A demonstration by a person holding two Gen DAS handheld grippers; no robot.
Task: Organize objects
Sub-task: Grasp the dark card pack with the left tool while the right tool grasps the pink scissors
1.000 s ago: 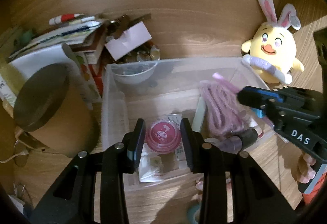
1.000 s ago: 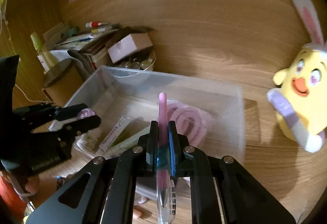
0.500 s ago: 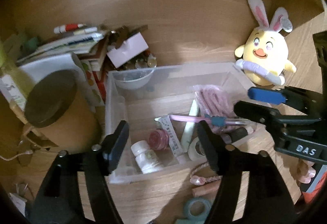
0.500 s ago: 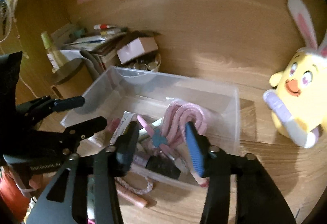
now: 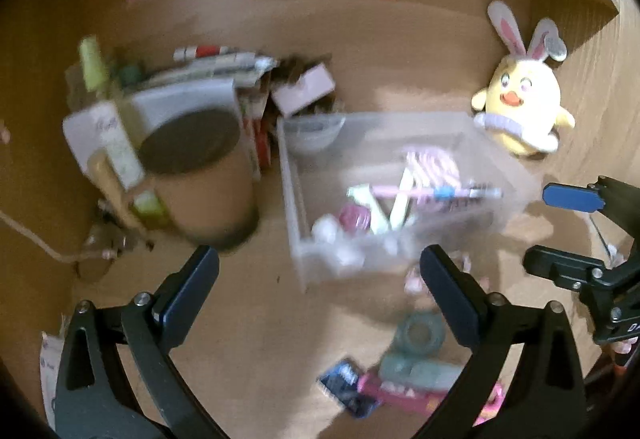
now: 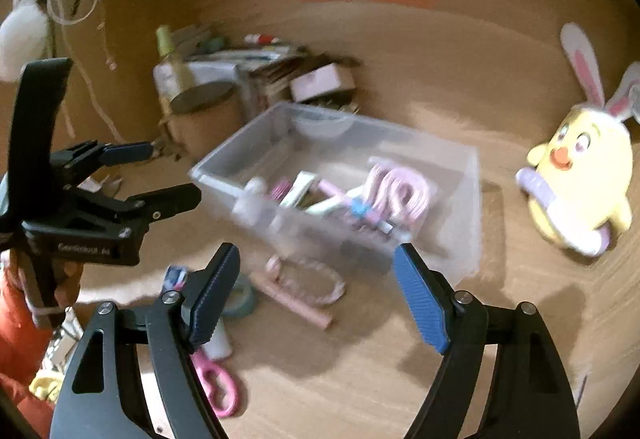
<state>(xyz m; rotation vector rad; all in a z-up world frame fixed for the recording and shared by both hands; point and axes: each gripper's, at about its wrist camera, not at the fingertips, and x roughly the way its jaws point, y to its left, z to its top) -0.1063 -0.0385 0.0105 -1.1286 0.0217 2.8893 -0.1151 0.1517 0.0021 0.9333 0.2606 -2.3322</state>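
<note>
Both tools hang released and empty above the table [image 5: 260, 319], jaws spread wide: the left tool [image 5: 320, 279] near the bin's left corner, the right tool [image 6: 316, 279] near its front wall. The clear bin [image 5: 296, 195] sits mid-table with a pen [image 5: 440, 193], a pink cord [image 6: 400, 191] and small tubes inside. Loose things lie on the near side of it: a tape roll [image 5: 420, 331], a pink stick [image 6: 296, 303], a bead loop [image 6: 316, 279] and pink scissors [image 6: 216, 383].

The next pick probably comes from that near clutter. Take one item at a time, straddle it across its narrow side, and lift it over the bin wall before letting go.

Both views are motion-blurred, so the bin's smaller contents cannot be told apart. The tool bodies cover part of the near clutter.
</note>
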